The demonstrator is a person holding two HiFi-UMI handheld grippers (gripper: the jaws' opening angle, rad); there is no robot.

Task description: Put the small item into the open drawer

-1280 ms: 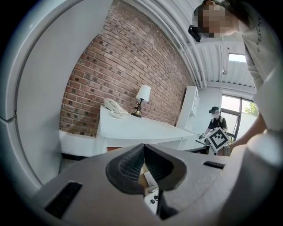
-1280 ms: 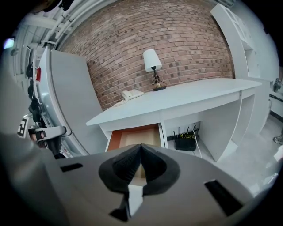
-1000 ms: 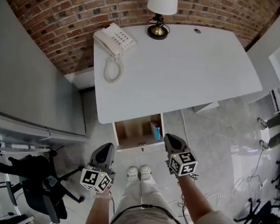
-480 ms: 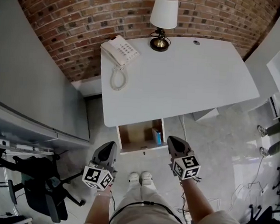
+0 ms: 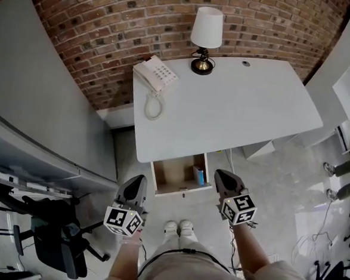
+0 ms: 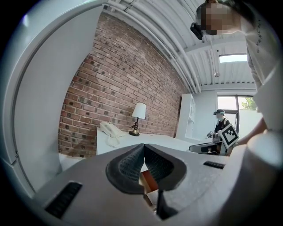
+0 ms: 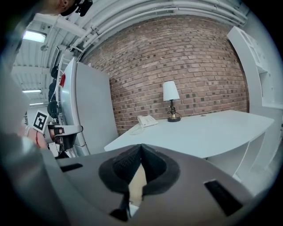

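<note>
An open wooden drawer (image 5: 171, 173) sticks out from under the white desk (image 5: 237, 105). A small blue item (image 5: 199, 176) stands upright inside it against the right wall. My left gripper (image 5: 139, 180) hovers left of the drawer's front, shut with nothing in it; in the left gripper view its pads (image 6: 132, 164) meet at the tip. My right gripper (image 5: 222, 174) hovers just right of the drawer's front corner, also shut and empty, with its pads (image 7: 128, 165) pressed together.
On the desk are a white telephone (image 5: 156, 74) with a coiled cord and a lamp (image 5: 206, 40) against the brick wall. A grey cabinet (image 5: 39, 115) stands at the left and a black office chair (image 5: 54, 241) below it. My feet (image 5: 178, 228) are in front of the drawer. Another person (image 6: 219, 126) stands far off.
The desk, drawer and lamp have slid lower in the head view, so more brick wall shows. Both grippers stay shut at about the same places by the drawer front.
</note>
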